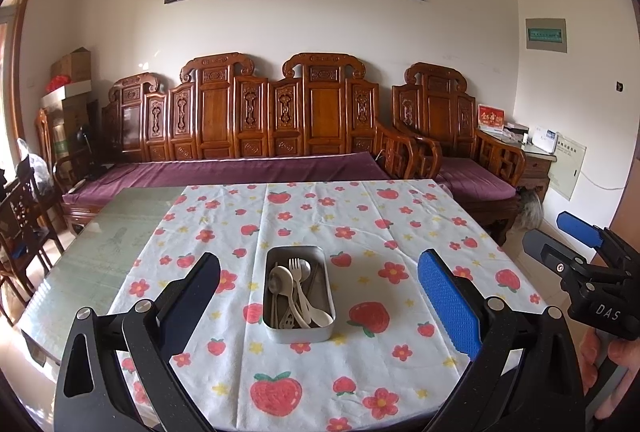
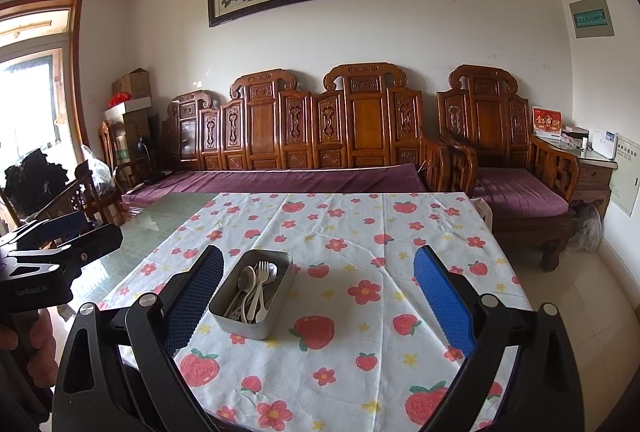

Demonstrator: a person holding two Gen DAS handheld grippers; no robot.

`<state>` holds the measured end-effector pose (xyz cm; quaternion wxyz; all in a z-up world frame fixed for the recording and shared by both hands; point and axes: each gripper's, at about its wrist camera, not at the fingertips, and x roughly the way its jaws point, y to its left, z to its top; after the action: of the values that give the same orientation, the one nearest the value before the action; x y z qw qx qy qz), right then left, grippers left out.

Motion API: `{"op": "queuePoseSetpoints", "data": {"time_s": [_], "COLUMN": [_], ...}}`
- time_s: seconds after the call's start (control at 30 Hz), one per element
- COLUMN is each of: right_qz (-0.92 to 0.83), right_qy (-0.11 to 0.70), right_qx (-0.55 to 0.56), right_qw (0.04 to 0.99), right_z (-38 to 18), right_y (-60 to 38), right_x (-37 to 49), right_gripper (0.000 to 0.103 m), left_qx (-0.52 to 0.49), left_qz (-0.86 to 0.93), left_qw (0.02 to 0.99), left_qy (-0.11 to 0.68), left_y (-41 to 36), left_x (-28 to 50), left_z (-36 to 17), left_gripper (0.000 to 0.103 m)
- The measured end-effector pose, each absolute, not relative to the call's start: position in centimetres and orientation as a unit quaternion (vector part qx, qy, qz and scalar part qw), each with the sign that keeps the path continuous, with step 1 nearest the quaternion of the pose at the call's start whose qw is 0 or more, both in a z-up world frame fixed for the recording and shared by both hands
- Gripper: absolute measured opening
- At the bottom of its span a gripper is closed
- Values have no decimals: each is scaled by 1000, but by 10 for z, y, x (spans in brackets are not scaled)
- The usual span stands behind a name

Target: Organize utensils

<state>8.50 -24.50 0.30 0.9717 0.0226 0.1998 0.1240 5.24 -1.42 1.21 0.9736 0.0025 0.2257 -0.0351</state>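
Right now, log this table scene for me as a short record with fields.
container: metal tin, open, on strawberry tablecloth
contents: white fork, metal spoon, pale spoons, other utensils piled together
left tongs: open, empty, tin between fingers ahead
right tongs: open, empty, tin left of centre
background: carved wooden bench
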Motion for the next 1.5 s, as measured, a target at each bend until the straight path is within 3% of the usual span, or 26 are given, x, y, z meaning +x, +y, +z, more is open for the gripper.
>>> {"op": "queuePoseSetpoints", "data": {"time_s": [1.5], "right_qz": [124], "right_qy": [199], "right_qx": [22], "right_qw": [972], "right_z": [2], "right_y": [-239], "right_x": [85], "right_gripper": [97], "left_qx": [1], "left_qz": [-40], "left_qw": [972], "left_qy": [231], "left_y": [-14], "left_x": [51], "left_z": [10], "left_gripper": [96]}}
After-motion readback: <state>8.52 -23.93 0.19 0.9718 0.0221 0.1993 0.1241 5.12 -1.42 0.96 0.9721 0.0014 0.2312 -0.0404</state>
